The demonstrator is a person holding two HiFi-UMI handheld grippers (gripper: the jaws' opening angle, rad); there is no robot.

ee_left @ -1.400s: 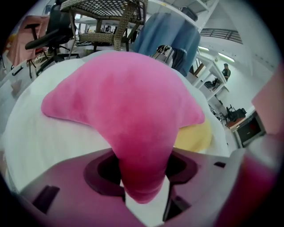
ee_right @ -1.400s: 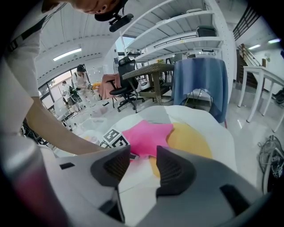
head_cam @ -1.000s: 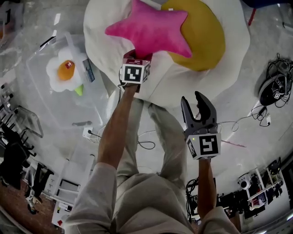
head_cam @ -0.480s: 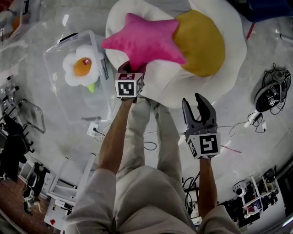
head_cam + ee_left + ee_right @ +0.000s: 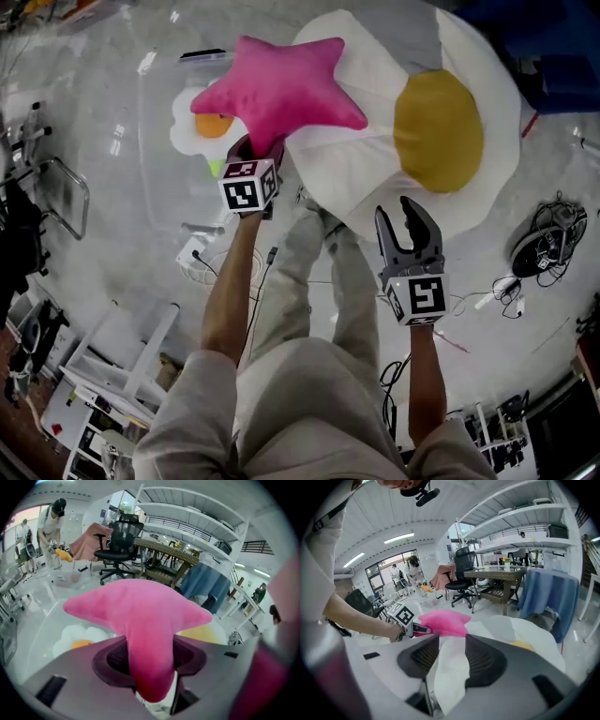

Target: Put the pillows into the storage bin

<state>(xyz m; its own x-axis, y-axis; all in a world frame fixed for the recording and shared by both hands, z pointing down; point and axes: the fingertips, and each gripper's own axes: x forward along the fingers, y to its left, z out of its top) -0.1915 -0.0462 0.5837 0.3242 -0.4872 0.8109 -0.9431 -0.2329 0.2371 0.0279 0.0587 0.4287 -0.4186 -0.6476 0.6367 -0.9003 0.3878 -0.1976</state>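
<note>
Plump pink star pillow [image 5: 281, 89]

The head view is muted and greyish, lit evenly from above with only faint shadows. The glossy pale floor [image 5: 94, 112] throws back white streaks of glare at the upper left, and the fisheye lens bends the room at the rim. Both gripper views sit in round frames with black corners. In the right gripper view, long ceiling strip lights [image 5: 398, 538] glow bright. In the left gripper view, the pink star-shaped plush pillow [image 5: 140, 616] looks soft-edged, the grey left tongs [image 5: 150, 660] are blurred, and a pink smear clouds the right edge.
</note>
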